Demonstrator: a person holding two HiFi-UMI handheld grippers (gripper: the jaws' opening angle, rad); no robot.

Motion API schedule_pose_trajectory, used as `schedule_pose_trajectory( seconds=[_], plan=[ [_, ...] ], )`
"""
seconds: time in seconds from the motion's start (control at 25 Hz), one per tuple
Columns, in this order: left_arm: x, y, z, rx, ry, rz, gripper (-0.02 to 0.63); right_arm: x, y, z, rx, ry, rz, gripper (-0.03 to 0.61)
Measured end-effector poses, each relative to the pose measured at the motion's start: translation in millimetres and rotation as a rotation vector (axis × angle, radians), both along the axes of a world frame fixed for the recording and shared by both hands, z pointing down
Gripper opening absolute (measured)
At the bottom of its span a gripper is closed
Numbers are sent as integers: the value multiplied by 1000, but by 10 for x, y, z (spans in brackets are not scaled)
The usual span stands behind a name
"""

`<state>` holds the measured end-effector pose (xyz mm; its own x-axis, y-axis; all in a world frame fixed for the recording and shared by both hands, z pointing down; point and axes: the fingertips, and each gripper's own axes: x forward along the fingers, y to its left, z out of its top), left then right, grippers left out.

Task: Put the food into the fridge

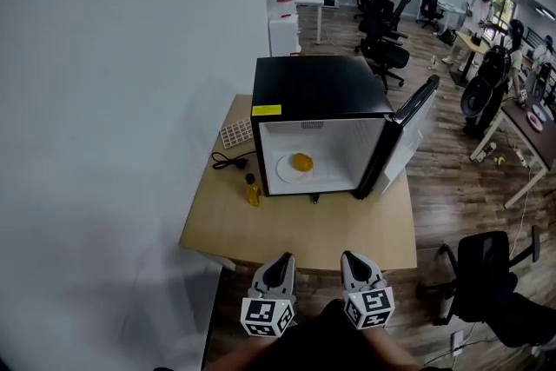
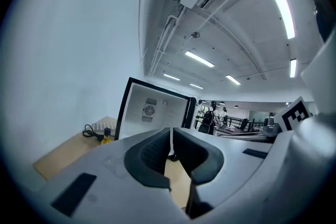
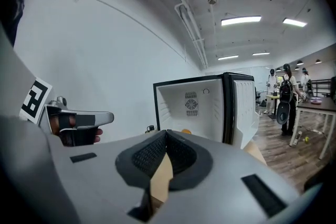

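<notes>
My left tool (image 1: 280, 260) and right tool (image 1: 354, 258) are closed, empty; shoving the door (image 1: 415, 124) hard could skid the fridge (image 1: 317, 87).

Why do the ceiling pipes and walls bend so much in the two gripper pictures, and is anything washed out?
Left gripper view: a wide-angle lens bows the ceiling lights and leaves black corners. Right gripper view: the same bowing, and the light strip glares white. Head view: straighter lines and even light; the orange food in the fridge is sharp but small.
</notes>
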<state>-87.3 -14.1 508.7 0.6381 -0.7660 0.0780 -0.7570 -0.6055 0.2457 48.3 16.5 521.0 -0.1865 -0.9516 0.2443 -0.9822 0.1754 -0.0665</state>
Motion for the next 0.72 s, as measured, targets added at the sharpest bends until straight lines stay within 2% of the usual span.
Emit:
schedule_pose_trajectory(
  seconds=[0.12, 0.36, 0.56, 0.72],
  plan=[
    [-60, 31, -112, 20, -25, -36, 27, 13, 32, -148, 37, -5, -12, 60],
    [95, 126, -257, 51, -70, -83, 21, 296, 160, -460, 92, 20, -6, 60],
    [271, 222, -355, 50, -74, -101, 21, 565, 322, -544, 100, 12, 10, 60],
    [414, 291, -356, 40, -70, -101, 21, 730, 403, -578, 113, 49, 24, 60]
  ],
)
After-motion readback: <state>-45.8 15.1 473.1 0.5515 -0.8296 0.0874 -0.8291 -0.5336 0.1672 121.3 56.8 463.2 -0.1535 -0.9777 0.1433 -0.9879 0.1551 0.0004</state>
